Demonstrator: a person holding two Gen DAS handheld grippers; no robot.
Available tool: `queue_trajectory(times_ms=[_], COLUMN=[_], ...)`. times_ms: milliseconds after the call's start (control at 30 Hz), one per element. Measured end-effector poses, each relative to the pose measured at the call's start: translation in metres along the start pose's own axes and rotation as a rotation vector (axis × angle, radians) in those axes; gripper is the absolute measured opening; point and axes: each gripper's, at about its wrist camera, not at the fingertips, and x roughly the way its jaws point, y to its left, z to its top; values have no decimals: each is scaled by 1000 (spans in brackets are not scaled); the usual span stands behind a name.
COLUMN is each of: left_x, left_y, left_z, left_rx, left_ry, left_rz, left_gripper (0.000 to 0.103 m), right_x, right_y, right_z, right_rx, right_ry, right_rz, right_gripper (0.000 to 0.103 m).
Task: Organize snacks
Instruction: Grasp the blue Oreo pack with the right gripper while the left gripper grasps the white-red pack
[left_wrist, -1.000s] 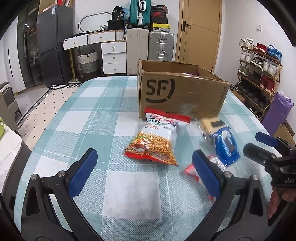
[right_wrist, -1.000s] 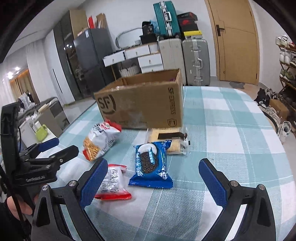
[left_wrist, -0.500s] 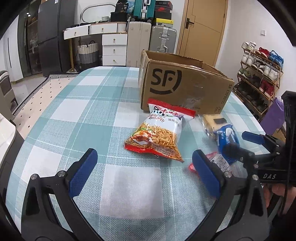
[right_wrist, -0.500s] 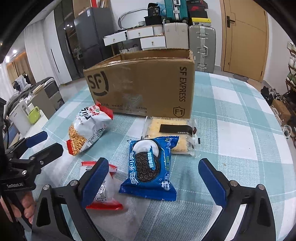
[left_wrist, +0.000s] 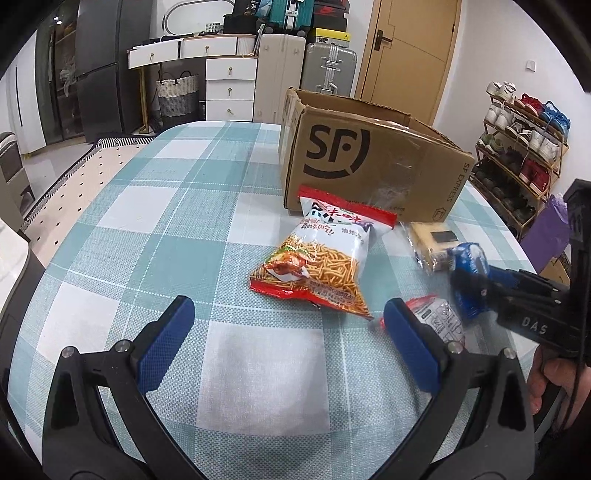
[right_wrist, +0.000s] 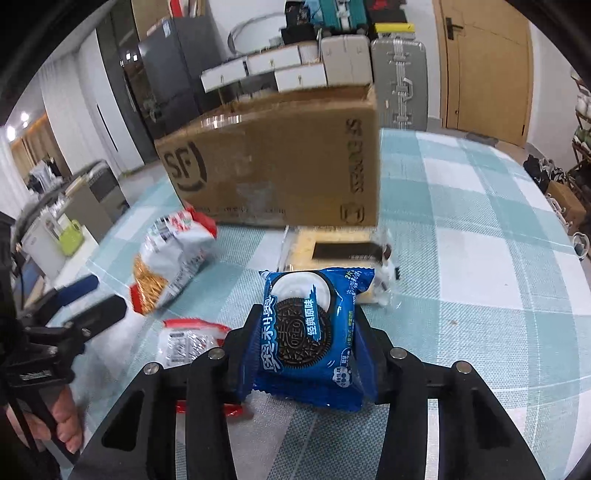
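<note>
My right gripper (right_wrist: 306, 354) is shut on the blue Oreo packet (right_wrist: 314, 328), which lies on or just above the checked tablecloth; it also shows in the left wrist view (left_wrist: 469, 280). My left gripper (left_wrist: 284, 332) is open and empty, low over the table in front of the noodle snack bag (left_wrist: 321, 266). A small red-and-white packet (right_wrist: 188, 343) lies to the left of the Oreo packet. A clear pack of yellow crackers (right_wrist: 340, 251) lies behind it. The open SF cardboard box (left_wrist: 369, 162) stands behind the snacks.
The table edge curves off on the left (left_wrist: 40, 258) and right (right_wrist: 569, 258). A shoe rack (left_wrist: 517, 147) stands to the right of the table; suitcases and white drawers (left_wrist: 229, 85) stand beyond it.
My right gripper has moved forward and closed on the Oreo packet. My left gripper has come a little closer to the noodle snack bag and stays open.
</note>
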Motion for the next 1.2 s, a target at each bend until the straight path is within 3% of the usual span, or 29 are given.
queue_trajectory(times_ms=[300,467,667,1033,1200], left_x=[-4,0,19,47,55], left_y=[-25,-45,-59,-91,-95], left_z=[-6,-7,-7,-1,2], left_rx=[100,126,82,83,72], left_ry=[-2,53,158,252,260], left_rz=[-16,-87,-141,-96,-63], left_gripper=[102,102,102,102,102], right_x=[-23,-28,-32,-37,-39], right_y=[-5,-9,-11,-15,-17], right_z=[-1,-2,-4,-6,-7], right_rx=[31,49,61,78,82], right_ry=[-102,-127,-152,-178,-185], right_rz=[3,18,23,65,77], right_gripper=[45,45,45,46,46])
